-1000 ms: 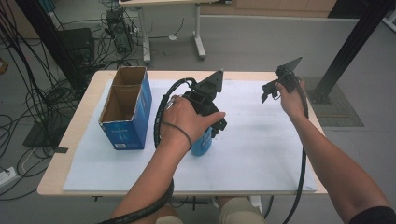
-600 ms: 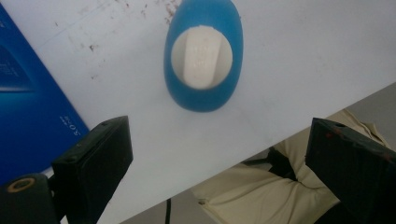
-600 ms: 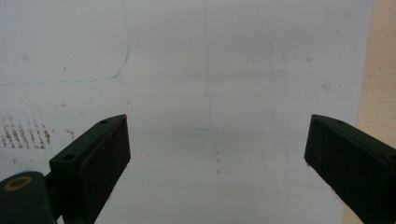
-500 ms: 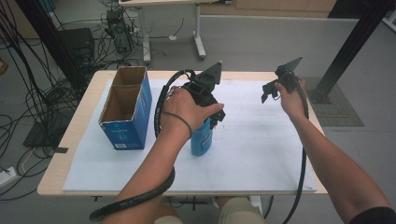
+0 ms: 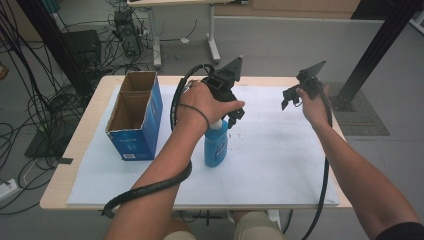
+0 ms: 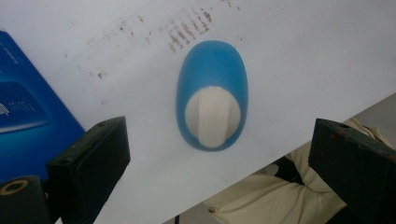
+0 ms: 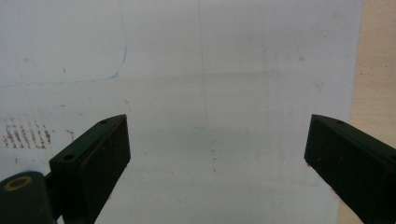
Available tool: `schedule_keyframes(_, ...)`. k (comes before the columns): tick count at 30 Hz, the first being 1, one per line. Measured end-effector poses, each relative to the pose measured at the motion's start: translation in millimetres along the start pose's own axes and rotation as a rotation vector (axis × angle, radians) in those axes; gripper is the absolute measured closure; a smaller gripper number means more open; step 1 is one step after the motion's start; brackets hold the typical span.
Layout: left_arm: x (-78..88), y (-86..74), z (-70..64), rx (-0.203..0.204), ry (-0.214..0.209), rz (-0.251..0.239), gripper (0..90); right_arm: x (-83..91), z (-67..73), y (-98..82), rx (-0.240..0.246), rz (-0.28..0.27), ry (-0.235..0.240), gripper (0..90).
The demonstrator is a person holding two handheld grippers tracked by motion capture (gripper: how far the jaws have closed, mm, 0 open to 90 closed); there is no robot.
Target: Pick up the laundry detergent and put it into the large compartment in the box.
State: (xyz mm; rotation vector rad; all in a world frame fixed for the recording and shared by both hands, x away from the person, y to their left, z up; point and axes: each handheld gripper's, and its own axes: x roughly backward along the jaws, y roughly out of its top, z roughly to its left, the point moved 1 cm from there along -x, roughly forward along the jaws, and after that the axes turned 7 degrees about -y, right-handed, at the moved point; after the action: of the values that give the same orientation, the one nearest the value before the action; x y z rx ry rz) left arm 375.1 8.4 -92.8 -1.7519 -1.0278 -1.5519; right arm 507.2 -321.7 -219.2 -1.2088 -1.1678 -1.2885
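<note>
A blue bottle with a white cap stands upright on the white sheet, right of the box. My left gripper hangs just above it and points down. In the left gripper view I look straight down on the bottle and its cap. The left gripper is open: its jaws have just been opening and stand wide on either side, clear of the bottle. My right gripper is held up at the far right. In its own view the right gripper is open over bare sheet.
An open blue cardboard box with two compartments stands at the left of the sheet, and its blue side is close to the left jaw. The wooden table edge runs along the right. Cables and table legs lie beyond the table.
The left hand has lifted a little and drawn back off the bottle, which now stands uncovered. The right hand has stayed where it was.
</note>
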Motion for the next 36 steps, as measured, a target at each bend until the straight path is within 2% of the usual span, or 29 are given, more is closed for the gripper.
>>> schedule_keyframes(7, 0.3, 14.4, 4.5, -0.017, -0.006, 0.001, 5.6, 0.0, -1.2, 0.6, 0.003, 0.004, 0.007, 7.0)
schedule_keyframes(19, -1.4, 20.4, 11.0, -0.029, -0.005, -0.001, 5.4, 1.0, -4.1, 0.2, 0.000, 0.001, 0.012, 7.0)
schedule_keyframes(24, -6.0, 21.5, 12.2, -0.030, -0.009, 0.000, 5.3, 1.2, -4.3, -0.1, 0.000, 0.001, 0.011, 7.0)
schedule_keyframes(36, -29.2, 25.4, 18.6, -0.030, -0.030, 0.039, 5.3, 1.7, -3.2, -0.9, 0.001, 0.000, 0.011, 7.0)
